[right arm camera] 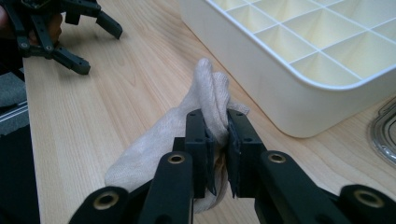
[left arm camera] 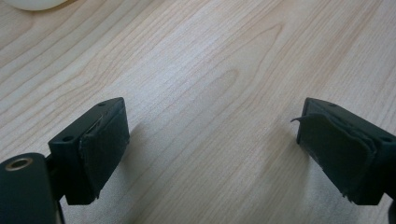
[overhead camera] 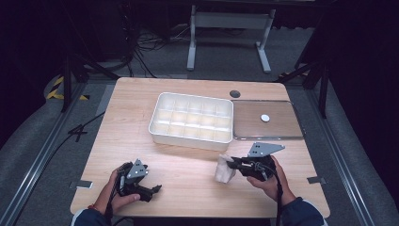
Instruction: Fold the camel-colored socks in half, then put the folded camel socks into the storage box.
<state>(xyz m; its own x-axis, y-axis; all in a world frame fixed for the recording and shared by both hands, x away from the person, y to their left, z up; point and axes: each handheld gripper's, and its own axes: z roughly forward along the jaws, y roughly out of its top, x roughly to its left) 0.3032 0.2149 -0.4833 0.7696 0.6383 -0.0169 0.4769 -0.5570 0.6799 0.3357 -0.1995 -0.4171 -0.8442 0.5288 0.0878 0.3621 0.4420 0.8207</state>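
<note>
A cream-white cloth (overhead camera: 224,170) (right arm camera: 205,100) is bunched up on the wooden table, just in front of the white divided tray (overhead camera: 160,133) (right arm camera: 261,74). My right gripper (overhead camera: 230,163) (right arm camera: 219,126) is shut on a fold of this cloth and holds it up off the table. Over at the near left, my left gripper (overhead camera: 156,190) (left arm camera: 212,140) rests low over bare wood, its jaws wide open with nothing between them. The right gripper view also catches that left gripper (right arm camera: 95,44) at its top left.
The tray has several empty compartments. To its right lies a clear flat lid (overhead camera: 291,134) with a small white round piece (overhead camera: 265,117) on it. A dark round hole (overhead camera: 235,93) sits near the table's far edge. Bare wood (overhead camera: 188,179) lies between the two grippers.
</note>
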